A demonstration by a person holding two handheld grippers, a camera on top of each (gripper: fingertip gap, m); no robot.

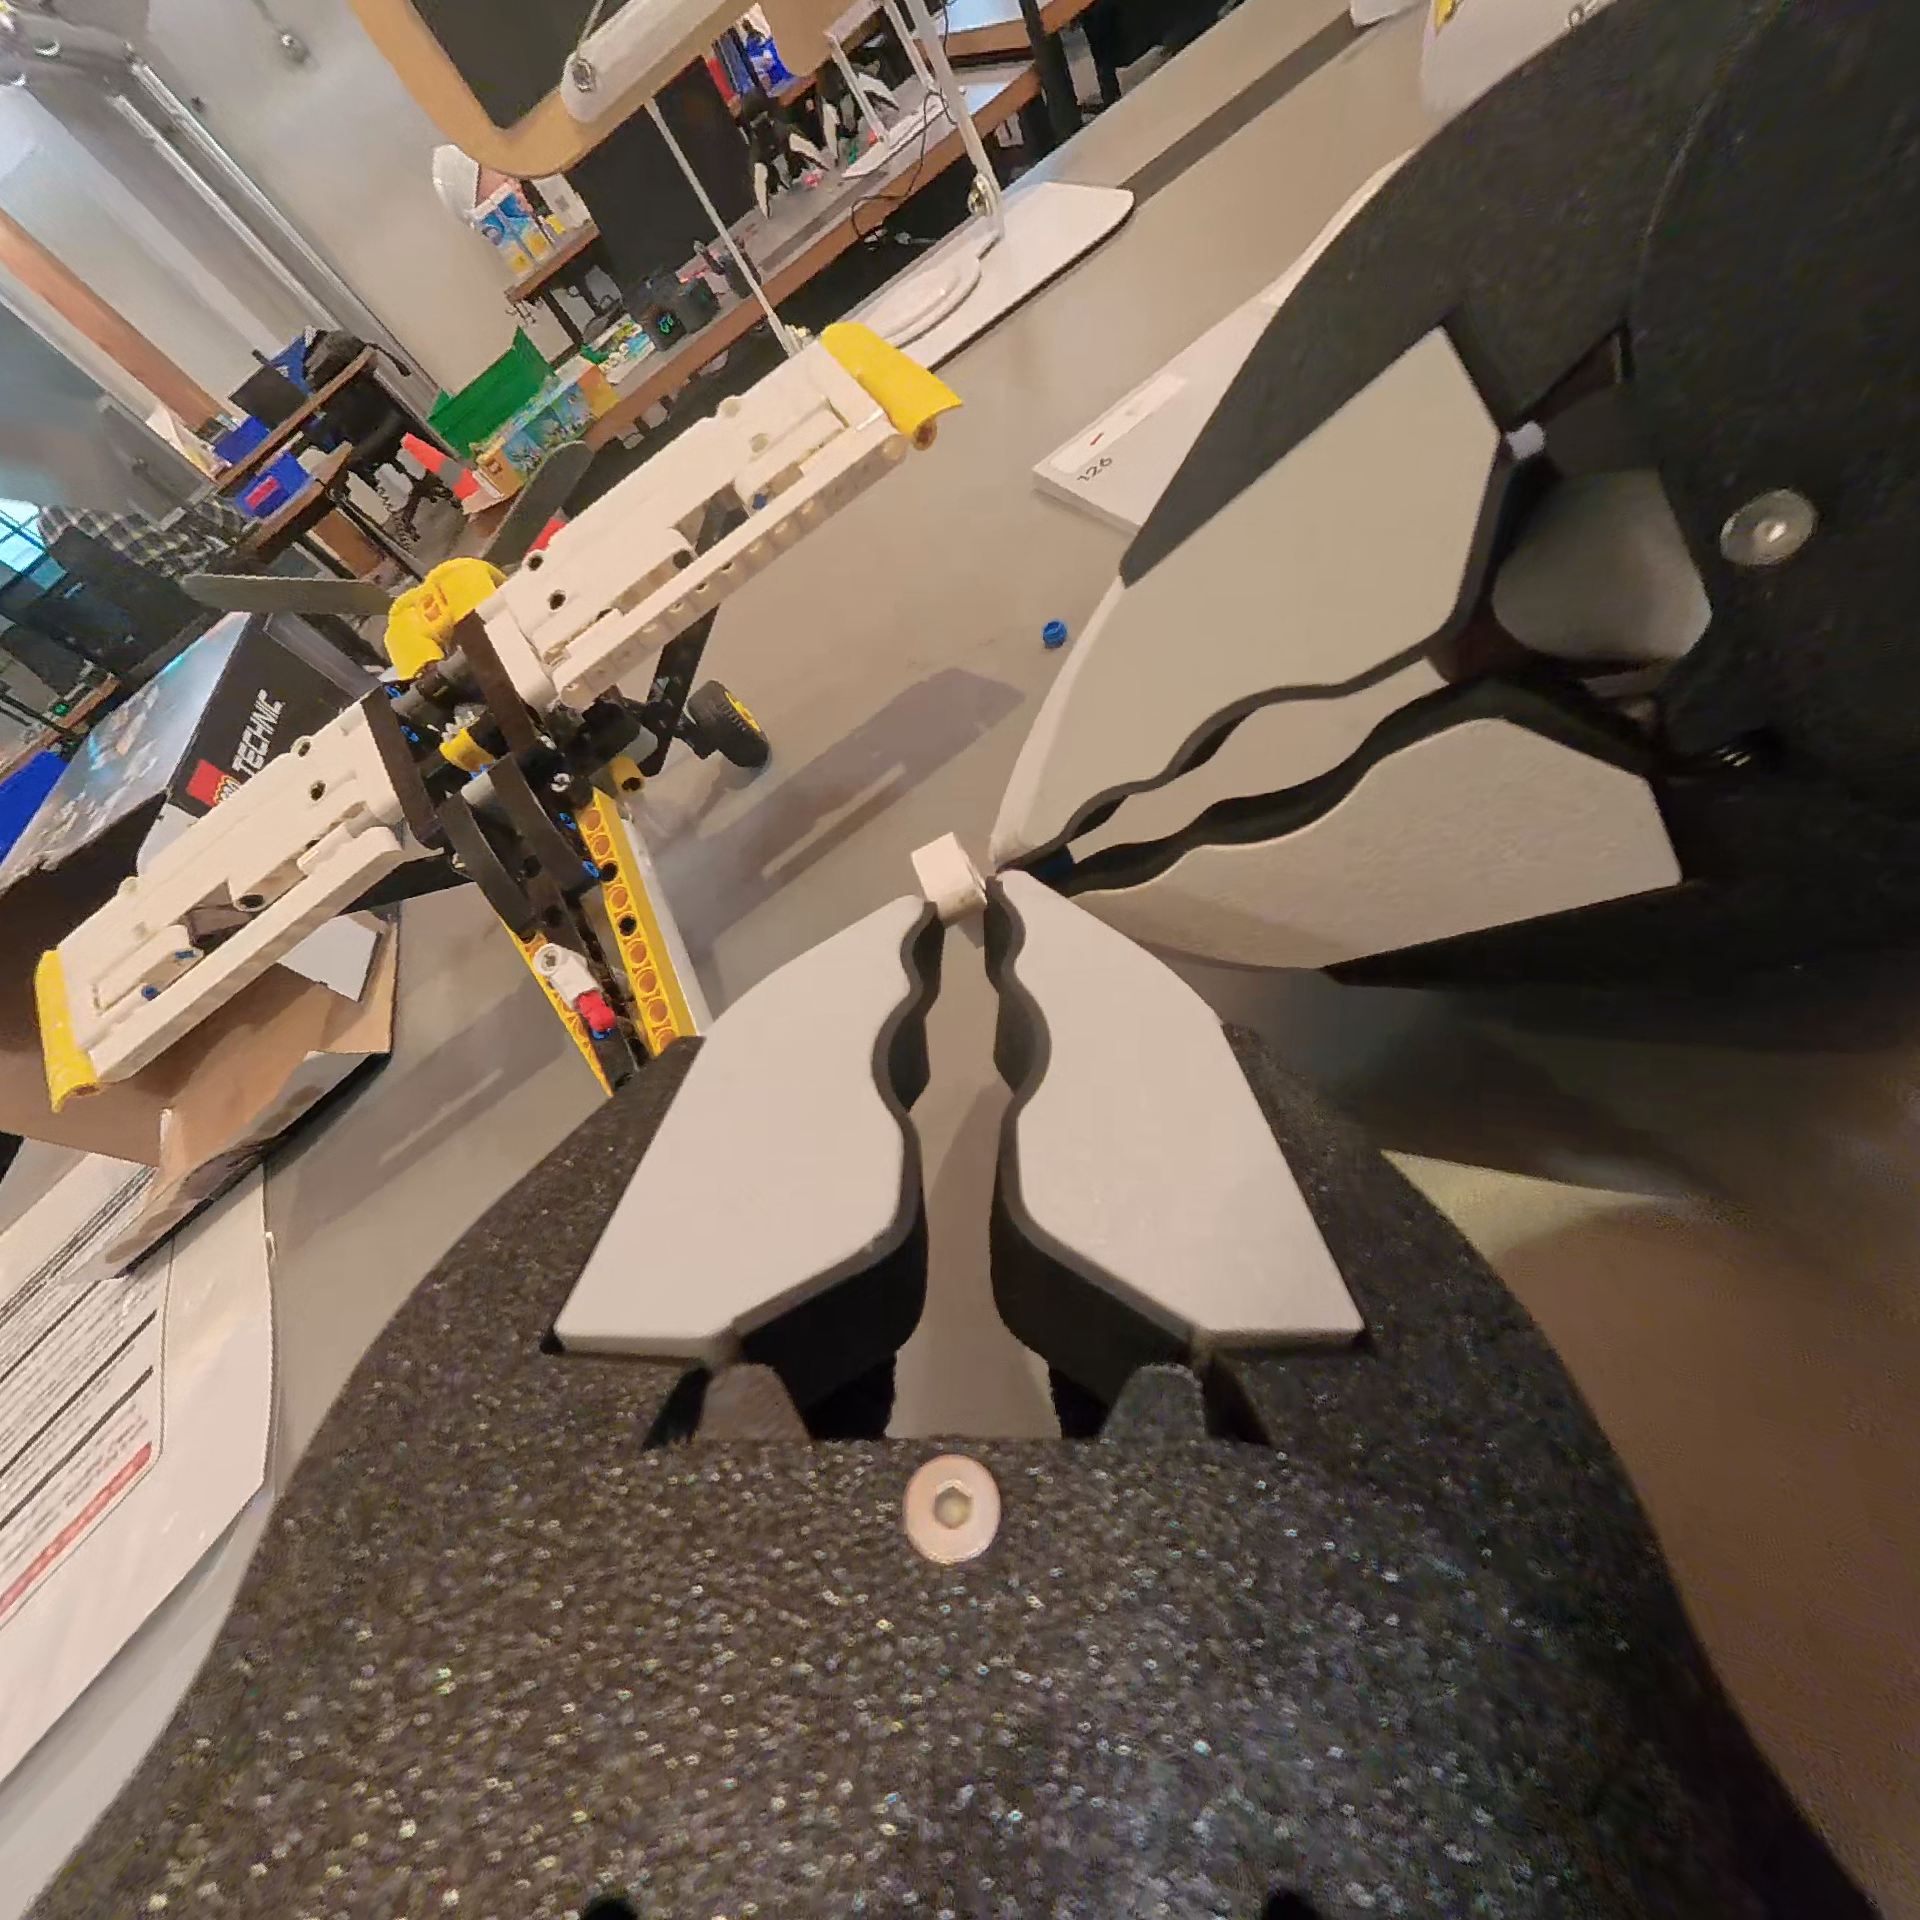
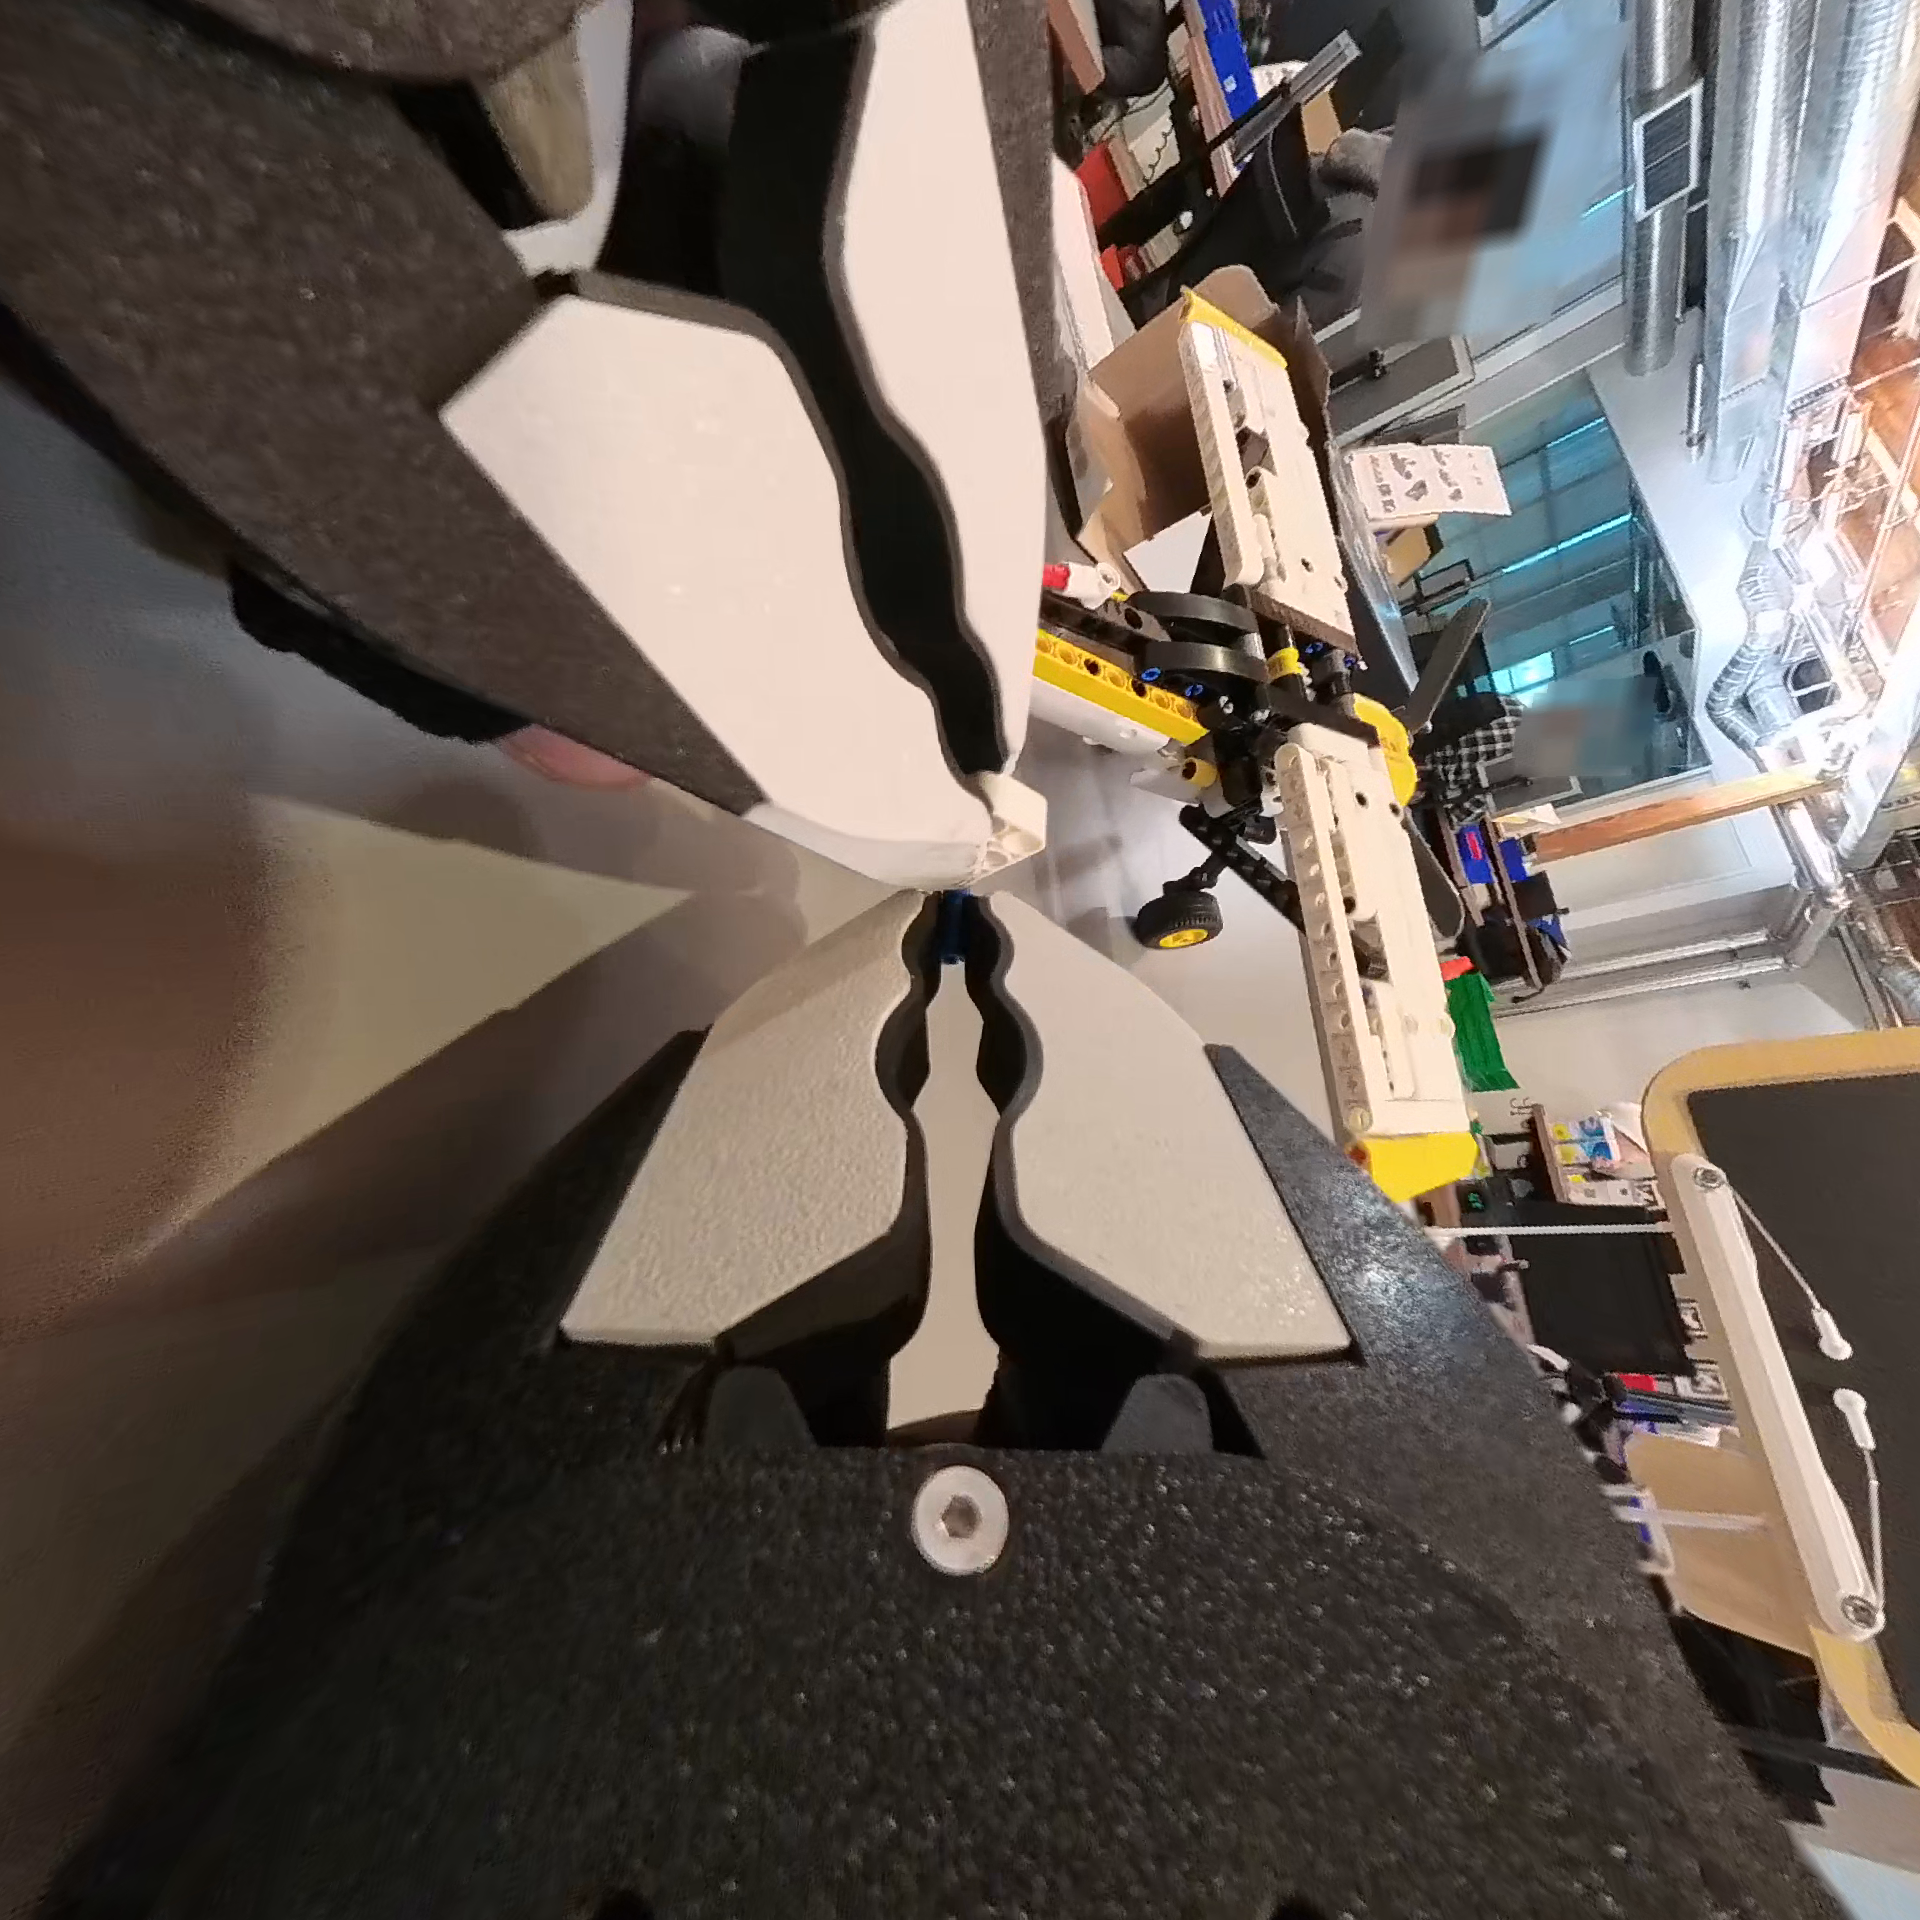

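The left gripper (image 1: 961, 899) has its fingers clamped on a small white connector block (image 1: 948, 876), which juts out just past the fingertips. The right gripper (image 2: 951, 914) comes in tip to tip against it, fingers squeezed on a thin blue pin (image 2: 952, 935) that runs lengthwise between the pads. The pin's far end sits right at the block, beside the round holes on the block's face — whether it has entered a hole or only rests against the plastic I cannot tell, since the left fingertip covers the joint. So each piece is pinched by its own fingers and brought together; a seated pin is not something the views prove. Beyond the fingertips, well apart, a white and yellow model plane (image 1: 540, 665) stands on the grey worktop (image 1: 894, 582), one wing propped on a cardboard box (image 1: 208, 1081); a stray blue stud (image 1: 1055, 632) lies on the worktop off to the right of the left fingers. Most of the pin is buried between the pads, and the hands gripping the tools are blurred — hardly readable.
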